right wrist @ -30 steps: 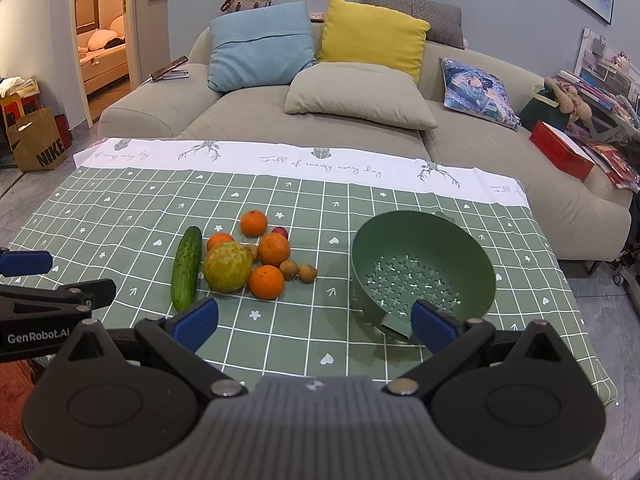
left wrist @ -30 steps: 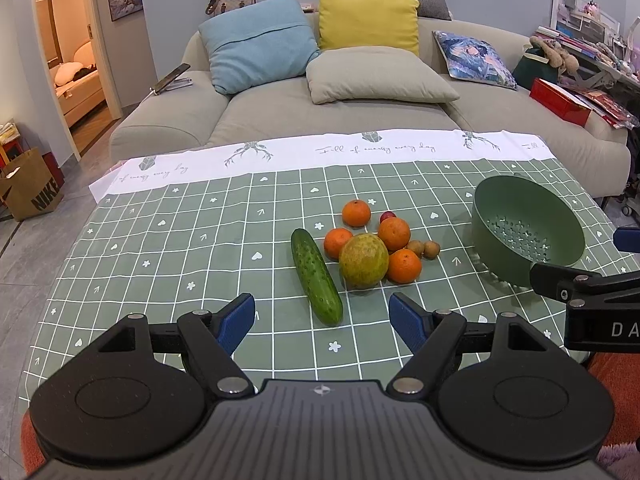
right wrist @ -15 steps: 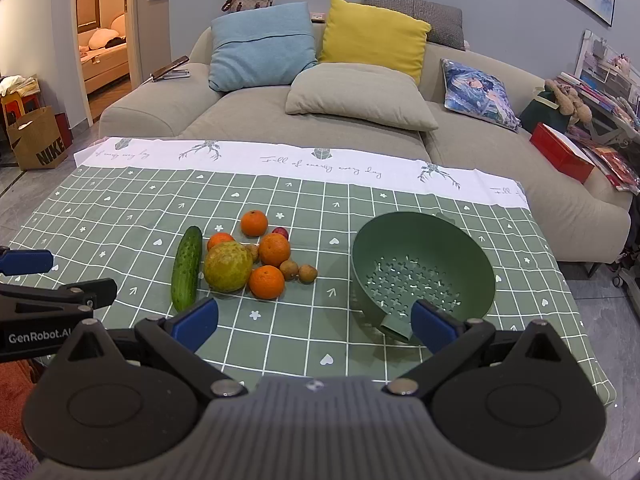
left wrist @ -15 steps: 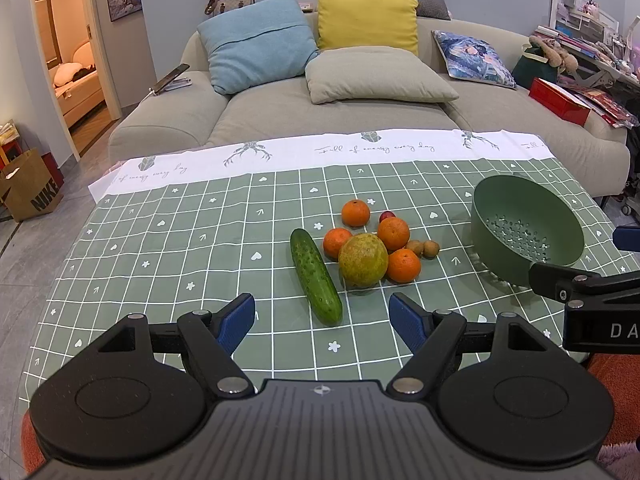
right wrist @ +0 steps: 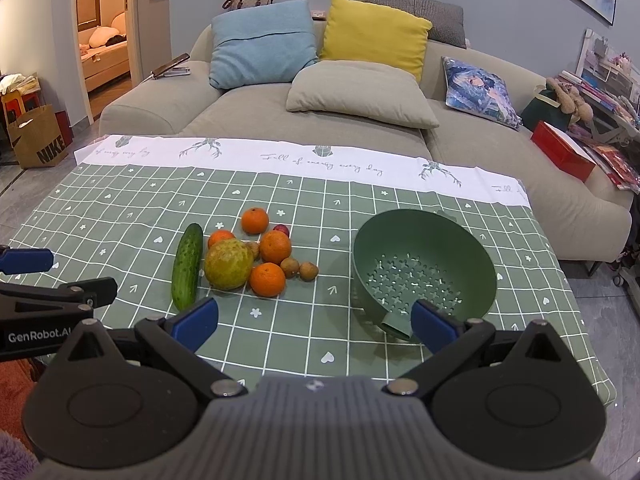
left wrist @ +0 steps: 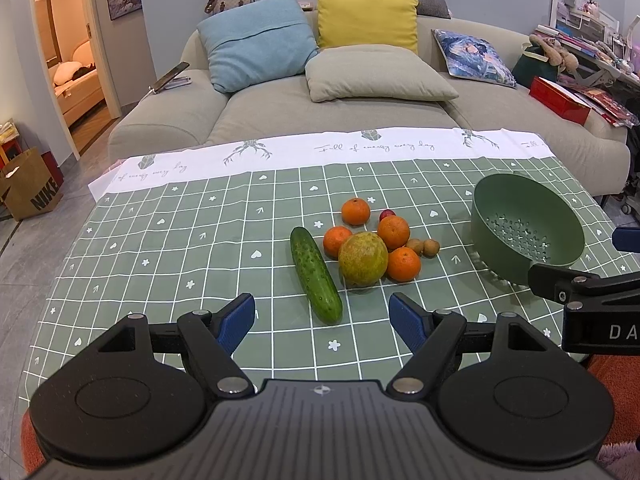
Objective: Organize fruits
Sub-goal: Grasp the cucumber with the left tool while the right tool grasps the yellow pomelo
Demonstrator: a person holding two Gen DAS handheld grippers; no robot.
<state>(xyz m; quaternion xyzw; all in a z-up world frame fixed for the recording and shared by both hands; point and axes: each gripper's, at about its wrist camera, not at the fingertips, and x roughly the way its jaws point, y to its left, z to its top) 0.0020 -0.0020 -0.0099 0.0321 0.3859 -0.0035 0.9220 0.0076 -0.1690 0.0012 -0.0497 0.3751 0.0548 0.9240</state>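
Note:
On the green checked tablecloth (left wrist: 180, 240) lies a cluster of produce: a cucumber (left wrist: 315, 274) (right wrist: 187, 265), a large yellow-green round fruit (left wrist: 363, 258) (right wrist: 229, 264), several oranges (left wrist: 403, 264) (right wrist: 267, 279), two small brown fruits (left wrist: 431, 247) (right wrist: 309, 271) and a small red fruit (left wrist: 387, 214). A green colander bowl (left wrist: 526, 228) (right wrist: 424, 268) stands empty to their right. My left gripper (left wrist: 322, 320) hovers open just short of the cucumber's near end. Near the table's front, beside the colander, my right gripper (right wrist: 314, 316) is open and holds nothing.
A grey sofa (left wrist: 360, 92) with blue, yellow and beige pillows stands behind the table. A brown paper bag (left wrist: 30, 188) sits on the floor at the left. A red box (left wrist: 560, 98) and clutter lie at the right. The other gripper's side shows at each view's edge.

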